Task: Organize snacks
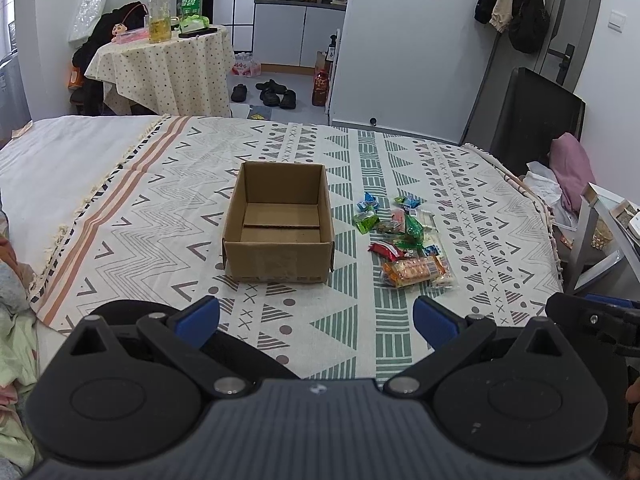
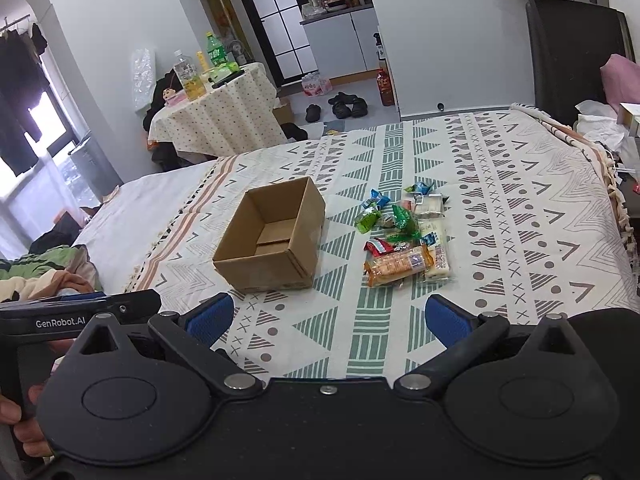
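1. The left gripper (image 1: pixel 316 320) hangs over the near edge of the bed, its blue-padded fingers (image 1: pixel 198 320) spread wide with nothing between them.
2. The right gripper (image 2: pixel 328 320) sits beside it at the same near edge, its blue fingers (image 2: pixel 446 320) equally wide and empty; the left tool's black handle shows at its left, held by a hand (image 2: pixel 24 420).
3. Beyond both, an open brown cardboard box (image 1: pixel 278 224) stands upright on the patterned cream, green and brown bedspread (image 1: pixel 168 184), about mid-bed, with nothing inside.
4. Just right of the box, apart from it, lies a loose pile of wrapped snacks (image 2: pixel 404 236): an orange cracker packet (image 2: pixel 398 266) nearest, a white cake packet (image 2: pixel 436 250) touching it, a red wrapper (image 2: pixel 378 247), and green and blue sweets towards the far side.
5. Past the bed's far edge stands a round table under a dotted cloth (image 1: pixel 168 66), carrying bottles.
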{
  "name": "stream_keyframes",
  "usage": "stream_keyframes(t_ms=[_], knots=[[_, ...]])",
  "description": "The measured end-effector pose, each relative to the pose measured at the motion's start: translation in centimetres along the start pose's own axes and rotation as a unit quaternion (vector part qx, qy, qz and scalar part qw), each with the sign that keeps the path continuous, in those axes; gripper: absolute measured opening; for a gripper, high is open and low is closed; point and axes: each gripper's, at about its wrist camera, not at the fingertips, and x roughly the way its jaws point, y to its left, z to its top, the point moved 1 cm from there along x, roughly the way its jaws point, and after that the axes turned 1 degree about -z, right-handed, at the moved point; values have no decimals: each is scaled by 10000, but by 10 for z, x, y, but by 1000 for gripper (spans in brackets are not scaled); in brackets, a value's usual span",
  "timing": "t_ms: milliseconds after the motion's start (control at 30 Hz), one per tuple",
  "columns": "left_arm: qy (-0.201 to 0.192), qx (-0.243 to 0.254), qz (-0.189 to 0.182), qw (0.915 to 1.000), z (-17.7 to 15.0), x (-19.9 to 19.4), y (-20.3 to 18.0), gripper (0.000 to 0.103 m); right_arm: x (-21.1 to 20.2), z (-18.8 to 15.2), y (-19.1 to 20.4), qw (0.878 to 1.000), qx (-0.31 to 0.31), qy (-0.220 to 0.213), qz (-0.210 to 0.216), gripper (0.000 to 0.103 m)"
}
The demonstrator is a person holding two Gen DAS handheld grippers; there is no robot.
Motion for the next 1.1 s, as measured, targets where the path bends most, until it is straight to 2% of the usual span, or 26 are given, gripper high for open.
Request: stream_keyframes(t_ms=[1100], knots=[[-16, 48, -8, 10000, 0, -9, 0, 102, -8, 2, 1, 10000, -38, -16, -37, 103]])
